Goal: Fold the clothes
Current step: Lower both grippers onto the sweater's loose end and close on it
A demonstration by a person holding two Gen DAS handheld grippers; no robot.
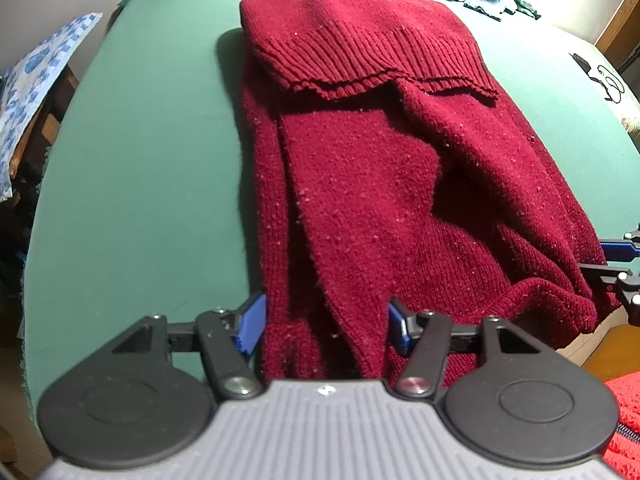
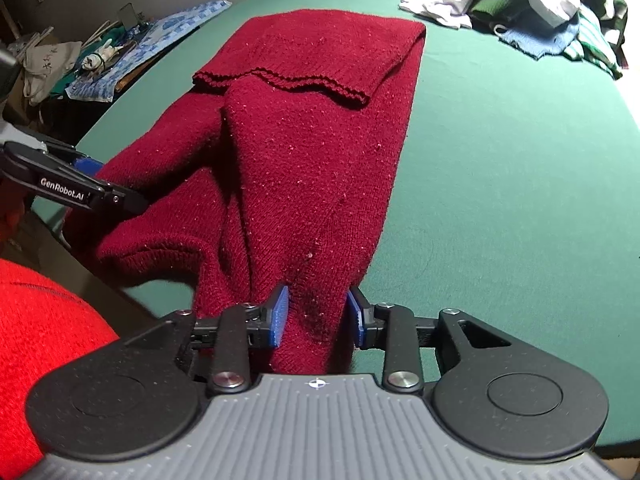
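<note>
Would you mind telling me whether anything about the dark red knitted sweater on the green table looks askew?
Yes: the dark red knitted sweater is folded unevenly, one bunched part sagging over the green table edge nearest the camera.

Looks like a lived-in home room — green-covered desk (image 2: 500, 128), heap of mixed clothes (image 2: 532, 4) at its far end, cluttered side shelf with bags (image 2: 44, 64) and blue-patterned cloth (image 2: 132, 52).

One dark red sweater (image 1: 360, 168), two grippers, one clothes pile (image 2: 520, 8).
</note>
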